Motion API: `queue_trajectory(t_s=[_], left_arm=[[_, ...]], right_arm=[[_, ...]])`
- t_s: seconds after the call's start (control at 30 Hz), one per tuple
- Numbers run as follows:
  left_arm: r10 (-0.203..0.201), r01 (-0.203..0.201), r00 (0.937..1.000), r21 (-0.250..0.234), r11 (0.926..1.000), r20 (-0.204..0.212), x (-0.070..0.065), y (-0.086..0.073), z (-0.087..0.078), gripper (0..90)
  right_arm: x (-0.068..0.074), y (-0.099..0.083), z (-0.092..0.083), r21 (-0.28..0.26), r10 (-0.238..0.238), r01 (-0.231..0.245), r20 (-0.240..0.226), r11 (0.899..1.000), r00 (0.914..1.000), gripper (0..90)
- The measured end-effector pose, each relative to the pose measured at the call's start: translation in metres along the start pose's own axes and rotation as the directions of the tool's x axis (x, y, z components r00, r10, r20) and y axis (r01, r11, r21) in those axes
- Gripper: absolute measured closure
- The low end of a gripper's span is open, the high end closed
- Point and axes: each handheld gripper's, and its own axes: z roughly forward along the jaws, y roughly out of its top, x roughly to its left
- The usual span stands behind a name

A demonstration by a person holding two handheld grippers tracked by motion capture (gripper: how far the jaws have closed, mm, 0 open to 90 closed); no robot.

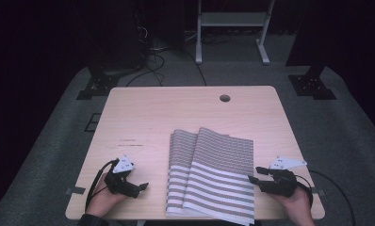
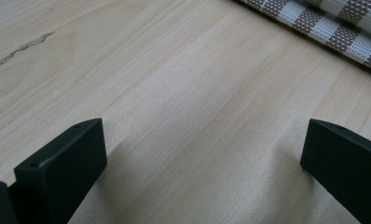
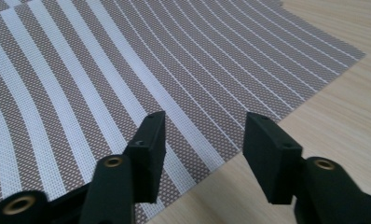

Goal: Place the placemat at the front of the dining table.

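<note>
Nothing readable anywhere here

No text, labels, brands or numbers on the wooden table (image 1: 143, 113), the striped woven mat (image 1: 214, 169), or either gripper's grey plate. There are faint dark marks on the tabletop left of the mat (could be scuffs or scribble, way too small and blurry to read as writing).

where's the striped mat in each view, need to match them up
High view: the striped mat lies folded at the table's near middle, between the two grippers.
Left gripper view: its edge crosses the top right corner, beyond the open jaws.
Right gripper view: it covers the upper left, its near edge running under the open jaws.
Shared landmark: the pale wooden table under the mat, seen in all three.
</note>
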Motion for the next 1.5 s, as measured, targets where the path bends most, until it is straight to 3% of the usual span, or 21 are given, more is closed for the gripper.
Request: queue_trajectory(t_s=[0.23,0.37,0.47,0.73,0.8,1.1,1.5], left_arm=[[0.0,0.0,1.0,0.0,1.0,0.0,0.0,0.0,0.0,0.0],[0.0,0.0,1.0,0.0,1.0,0.0,0.0,0.0,0.0,0.0],[0.0,0.0,1.0,0.0,1.0,0.0,0.0,0.0,0.0,0.0],[0.0,0.0,1.0,0.0,1.0,0.0,0.0,0.0,0.0,0.0],[0.0,0.0,1.0,0.0,1.0,0.0,0.0,0.0,0.0,0.0],[0.0,0.0,1.0,0.0,1.0,0.0,0.0,0.0,0.0,0.0],[0.0,0.0,1.0,0.0,1.0,0.0,0.0,0.0,0.0,0.0]], right_arm=[[0.005,0.005,0.014,0.05,-0.032,0.033,-0.03,0.998,0.999,65.0],[0.008,0.005,0.023,0.104,-0.057,0.06,-0.035,0.993,0.9978,84.2],[0.011,0.004,0.023,0.108,-0.084,0.086,-0.023,0.99,0.9962,89.9],[0.011,0.003,0.023,0.103,-0.077,0.078,-0.017,0.992,0.9969,90.0],[0.009,0.003,0.022,0.105,-0.076,0.075,0.005,0.992,0.9971,90.0],[-0.006,-0.001,0.015,0.108,-0.027,0.022,0.046,0.994,0.9986,90.0],[-0.023,-0.005,0.004,0.12,-0.005,-0.009,0.12,0.993,0.9927,90.0]])
